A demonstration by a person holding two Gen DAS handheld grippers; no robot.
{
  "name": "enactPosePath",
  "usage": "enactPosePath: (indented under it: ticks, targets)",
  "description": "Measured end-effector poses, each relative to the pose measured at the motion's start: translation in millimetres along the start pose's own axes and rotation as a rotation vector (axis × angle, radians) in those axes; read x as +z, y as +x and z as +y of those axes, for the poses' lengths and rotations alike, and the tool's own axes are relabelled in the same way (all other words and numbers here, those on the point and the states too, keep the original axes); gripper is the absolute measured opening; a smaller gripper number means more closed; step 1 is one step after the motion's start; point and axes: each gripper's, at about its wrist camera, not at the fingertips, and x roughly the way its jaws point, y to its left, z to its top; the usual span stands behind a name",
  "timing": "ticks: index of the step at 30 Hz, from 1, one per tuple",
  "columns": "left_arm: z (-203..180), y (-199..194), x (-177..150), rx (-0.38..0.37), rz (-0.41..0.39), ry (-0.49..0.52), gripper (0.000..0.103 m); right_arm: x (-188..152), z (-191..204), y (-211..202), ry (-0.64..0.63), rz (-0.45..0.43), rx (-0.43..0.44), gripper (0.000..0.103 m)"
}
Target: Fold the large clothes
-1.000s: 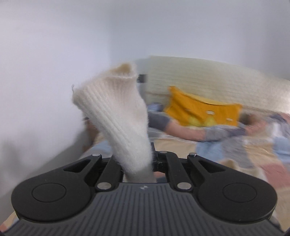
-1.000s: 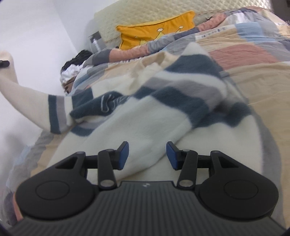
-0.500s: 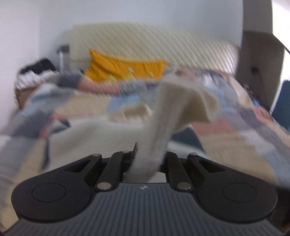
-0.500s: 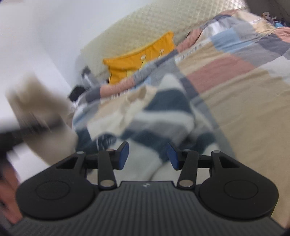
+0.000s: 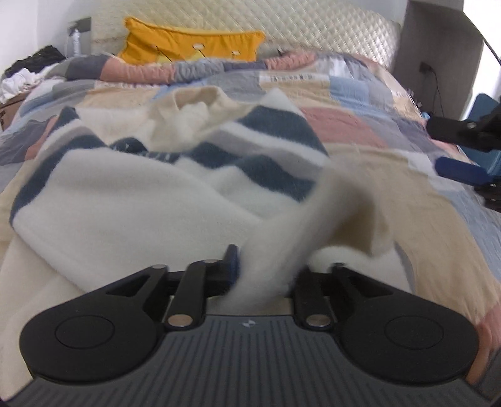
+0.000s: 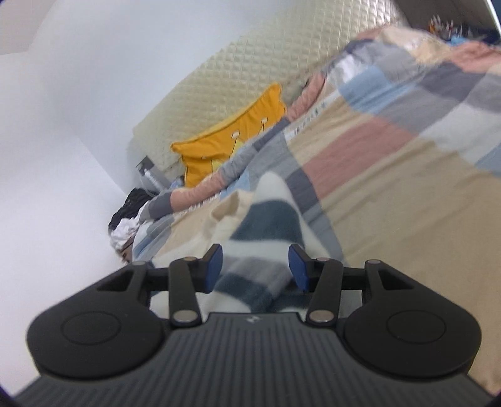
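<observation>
Striped sweater [image 5: 131,200], cream with navy and grey bands, spread rumpled on bed over patchwork quilt [image 5: 438,200]. Left tongs [image 5: 266,269] opening, cream sleeve [image 5: 316,219] blurred and draped between the fingers, pads no longer pinching it. Right tongs [image 6: 255,263] part open, nothing gripped, blue pads [image 6: 216,260] clear of cloth, striped sweater edge [image 6: 266,225] lying just beyond and below the gap. Right tongs also visible at right edge of left wrist view [image 5: 463,156], held over quilt beside sweater. Yellow pillow [image 5: 191,40] against quilted headboard [image 5: 328,28] at far end of bed. Dark and white clothes pile [image 5: 28,69] far left beside bed.
</observation>
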Motion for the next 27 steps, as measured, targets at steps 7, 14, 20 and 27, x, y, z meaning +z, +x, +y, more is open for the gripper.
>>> enactPosePath:
  ticks: [7, 14, 20, 27]
  targets:
    - [9, -49, 0, -0.095, 0.023, -0.098, 0.051, -6, -4, 7, 0.033, 0.017, -0.029, 0.050]
    - [25, -81, -2, -0.113, -0.005, -0.192, 0.055, -18, 10, 15, -0.004, 0.082, 0.003, 0.051]
    - [56, -96, 6, -0.158, -0.062, -0.271, 0.058, -41, 22, 37, 0.010, 0.208, 0.063, 0.051]
    - [104, -58, 15, -0.046, -0.035, -0.308, 0.058, -66, 32, 62, 0.018, 0.339, 0.068, 0.051]
